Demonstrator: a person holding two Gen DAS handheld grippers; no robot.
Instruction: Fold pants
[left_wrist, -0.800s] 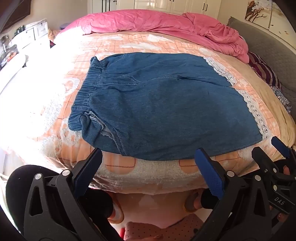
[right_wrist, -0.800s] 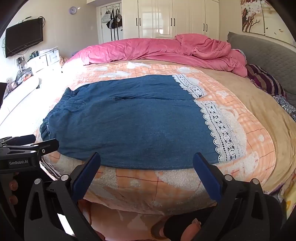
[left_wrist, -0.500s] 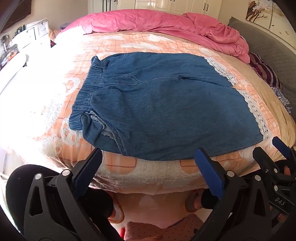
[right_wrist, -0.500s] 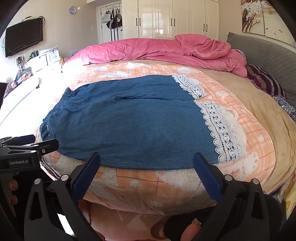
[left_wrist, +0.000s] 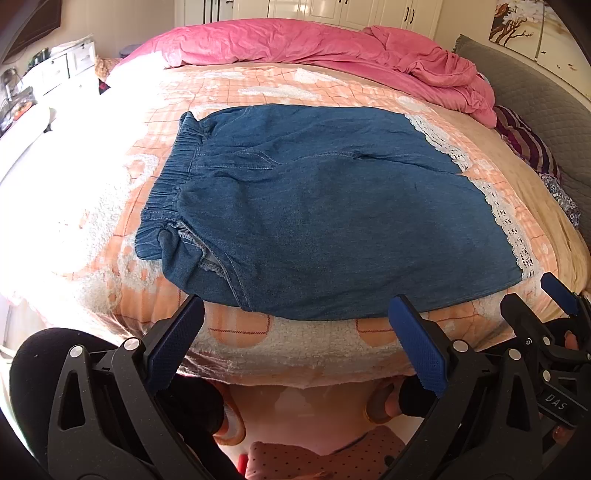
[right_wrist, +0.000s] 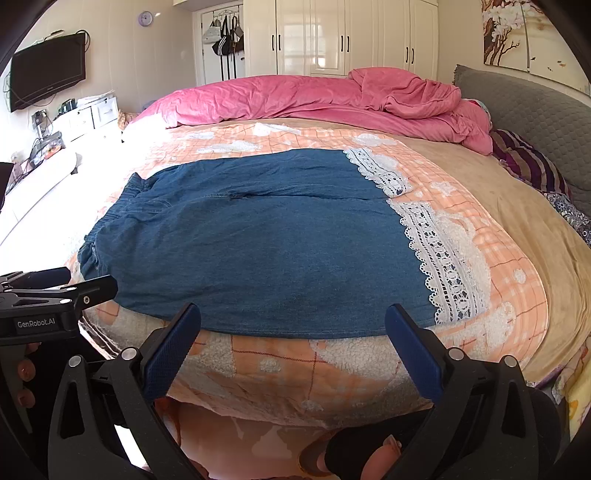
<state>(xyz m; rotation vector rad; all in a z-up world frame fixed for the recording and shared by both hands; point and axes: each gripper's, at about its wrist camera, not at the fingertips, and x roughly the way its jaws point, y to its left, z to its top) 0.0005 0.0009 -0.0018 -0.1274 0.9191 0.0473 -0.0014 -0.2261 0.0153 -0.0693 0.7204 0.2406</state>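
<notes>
Blue denim pants (left_wrist: 325, 214) lie flat on the bed, elastic waistband (left_wrist: 173, 173) to the left and white lace hems (left_wrist: 509, 225) to the right. They also show in the right wrist view (right_wrist: 266, 243), with the lace hems (right_wrist: 443, 254) at the right. My left gripper (left_wrist: 295, 339) is open and empty, just short of the pants' near edge by the waist end. My right gripper (right_wrist: 291, 339) is open and empty, just short of the near edge by the hem end. It also appears in the left wrist view (left_wrist: 546, 306).
The bed has an orange checked fleece blanket (left_wrist: 295, 347) and a crumpled pink duvet (right_wrist: 332, 99) at the far side. A grey headboard (right_wrist: 535, 122) and striped pillow (right_wrist: 528, 162) are at the right. White wardrobes (right_wrist: 351, 40), a TV (right_wrist: 48, 77) and drawers stand beyond.
</notes>
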